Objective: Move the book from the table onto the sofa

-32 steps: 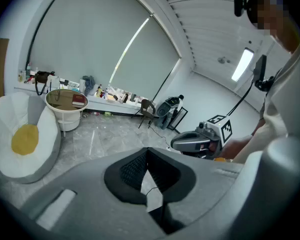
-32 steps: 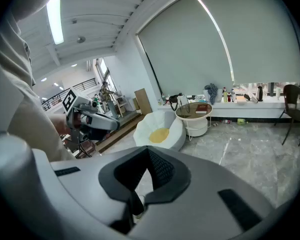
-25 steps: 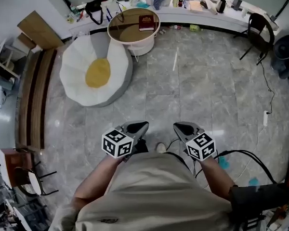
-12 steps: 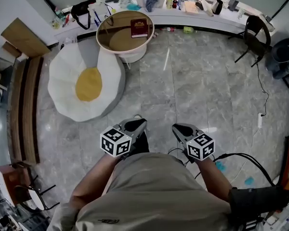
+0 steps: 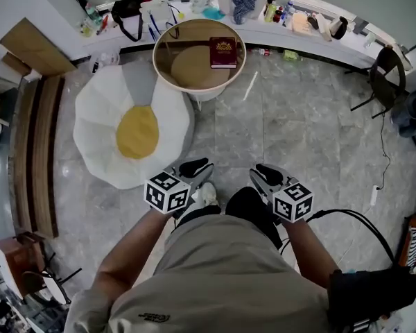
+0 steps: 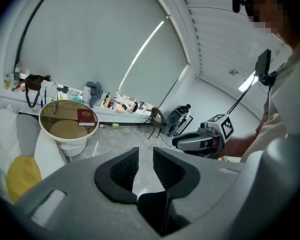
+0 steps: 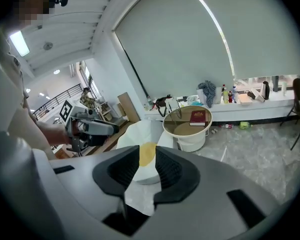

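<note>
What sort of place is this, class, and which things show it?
Probably an informal lounge or studio corner: a fried-egg-shaped beanbag sofa on a stone-tiled floor, a round table bearing a red book, and a cluttered window ledge.

book (image 5: 223, 52) on table (image 5: 177, 47); sofa (image 5: 97, 123) left of table; ledge (image 5: 326, 41) behind table

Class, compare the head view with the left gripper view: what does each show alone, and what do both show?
Only the head view shows the cardboard box and the wooden bench. Only the left gripper view shows the ceiling with its light. Both show the red book lying on the round table, the egg-shaped sofa beside it and the black chair.
</note>
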